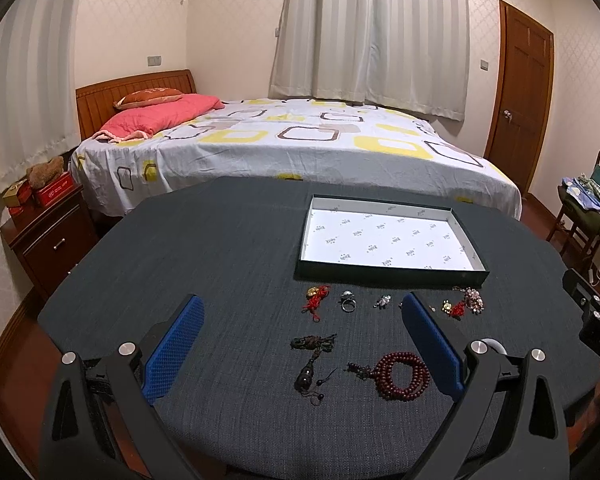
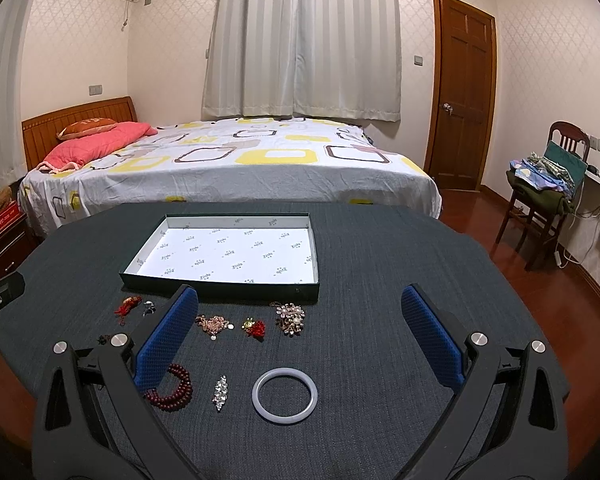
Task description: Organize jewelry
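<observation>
White bangle [image 2: 284, 395] (one), two red tassel charms [image 2: 254, 328].

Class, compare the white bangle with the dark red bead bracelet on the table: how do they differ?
The white bangle is one smooth, pale, solid ring; the bead bracelet is many small dark red beads coiled in several loops. The bangle lies in full view, while the bracelet is partly hidden behind a gripper finger. Both lie flat on the dark cloth, outside the box.

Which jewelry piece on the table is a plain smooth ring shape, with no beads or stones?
The white bangle, nearest the right hand-held gripper; a smooth unadorned hoop.
</observation>
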{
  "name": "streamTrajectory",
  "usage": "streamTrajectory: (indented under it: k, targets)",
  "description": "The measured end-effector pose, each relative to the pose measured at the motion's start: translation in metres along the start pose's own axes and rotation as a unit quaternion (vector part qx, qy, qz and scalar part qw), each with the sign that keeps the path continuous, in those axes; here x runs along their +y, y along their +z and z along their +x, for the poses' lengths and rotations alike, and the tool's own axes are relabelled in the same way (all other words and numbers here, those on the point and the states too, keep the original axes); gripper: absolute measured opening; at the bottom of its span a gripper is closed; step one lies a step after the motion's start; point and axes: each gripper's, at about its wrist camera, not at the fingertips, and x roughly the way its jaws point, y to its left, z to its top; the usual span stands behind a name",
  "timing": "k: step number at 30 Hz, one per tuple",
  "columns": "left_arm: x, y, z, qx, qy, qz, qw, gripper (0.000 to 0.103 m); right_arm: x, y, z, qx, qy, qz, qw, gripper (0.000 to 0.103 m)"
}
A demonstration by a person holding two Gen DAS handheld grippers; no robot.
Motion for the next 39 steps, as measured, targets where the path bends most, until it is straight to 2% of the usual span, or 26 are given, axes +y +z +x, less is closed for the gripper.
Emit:
streamTrajectory:
  k: [39]
  targets:
    - [-0.0013,-0.0028,0.0009,0.002,0.001,0.000,1.0000,0.096,0.0005,-0.0007,0.0004,0.000,0.001,0.001,1.000,0.099]
